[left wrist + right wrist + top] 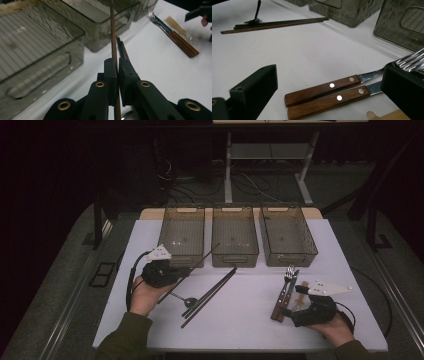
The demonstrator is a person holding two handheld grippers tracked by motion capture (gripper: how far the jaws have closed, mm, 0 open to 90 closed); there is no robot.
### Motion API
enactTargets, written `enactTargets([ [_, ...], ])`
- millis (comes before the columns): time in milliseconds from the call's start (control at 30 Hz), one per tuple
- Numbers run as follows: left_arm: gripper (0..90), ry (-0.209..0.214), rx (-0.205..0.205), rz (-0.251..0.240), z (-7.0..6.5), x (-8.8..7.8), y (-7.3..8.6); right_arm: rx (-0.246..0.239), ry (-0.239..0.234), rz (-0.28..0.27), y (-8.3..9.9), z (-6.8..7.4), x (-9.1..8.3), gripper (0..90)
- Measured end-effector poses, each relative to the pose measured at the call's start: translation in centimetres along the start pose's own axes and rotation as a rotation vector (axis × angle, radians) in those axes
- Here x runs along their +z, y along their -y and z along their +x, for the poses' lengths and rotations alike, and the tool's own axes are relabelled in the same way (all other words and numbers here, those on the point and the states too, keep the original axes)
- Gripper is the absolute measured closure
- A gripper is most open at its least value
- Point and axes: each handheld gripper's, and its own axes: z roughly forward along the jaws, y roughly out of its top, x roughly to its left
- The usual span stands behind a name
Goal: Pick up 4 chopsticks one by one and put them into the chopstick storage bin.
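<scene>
A single brown chopstick (114, 37) is pinched between the jaws of the left tongs (176, 273), and it is up off the counter (250, 320), slanting from the near left toward the far side so that its tip reaches the front edge of the middle bin (235, 240). In the left gripper view the stick runs straight up between the two black jaws, which are clamped tight against it. The left tongs sit over the left half of the counter, just in front of the left bin (183, 234), with the person's left hand (145, 295) wrapped underneath.

Just to the right of that, the remaining dark chopsticks (212, 290) lie in a bundle on the counter, angled the same way, and a small spoon (186, 300) rests beside their near end.

Over toward the near right corner, two wooden-handled forks (284, 292) lie side by side, tines pointing at the right bin (287, 234). The right tongs (301, 306) are there, jaws spread wide apart and gripping nothing; in the right gripper view the fork handles (327, 93) lie between the two open jaws. A pale wooden piece (303, 287) lies just beside the forks.

All three bins stand in a row along the far edge.
</scene>
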Motion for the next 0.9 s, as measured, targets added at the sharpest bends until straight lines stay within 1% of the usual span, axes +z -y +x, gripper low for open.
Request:
enactTargets([
  [233, 85.5, -0.028, -0.002, -0.030, 1.2, -0.3, -1.0, 0.004, 0.002, 0.002, 0.0, 0.0, 0.0, 0.6],
  [367, 85.5, -0.042, -0.006, -0.043, 2.0, -0.1, -1.5, 0.009, 0.005, 0.001, 0.0, 0.0, 0.0, 0.5],
  [400, 85.6, -0.043, -0.013, -0.045, 2.2, -0.1, -1.6, 0.010, 0.006, 0.000, 0.0, 0.0, 0.0, 0.6],
  [467, 85.5, -0.037, -0.030, -0.065, 2.8, 0.1, -1.8, 0.011, 0.006, 0.000, 0.0, 0.0, -0.1, 0.6],
  [667, 85.6, -0.069, -0.054, -0.081, 4.3, 0.4, -2.9, 0.009, 0.007, -0.004, 0.0, 0.1, -0.1, 0.6],
  [733, 85.5, -0.080, -0.063, -0.081, 4.9, 0.5, -3.5, 0.009, 0.007, -0.004, 0.0, 0.1, -0.1, 0.6],
  [833, 85.6, -0.101, -0.065, -0.074, 5.6, 0.7, -4.4, 0.008, 0.005, -0.005, 0.0, 0.0, -0.1, 0.6],
  [900, 85.6, -0.110, -0.078, -0.078, 6.1, 0.7, -4.9, 0.008, 0.005, -0.006, 0.0, 0.0, -0.1, 0.6],
])
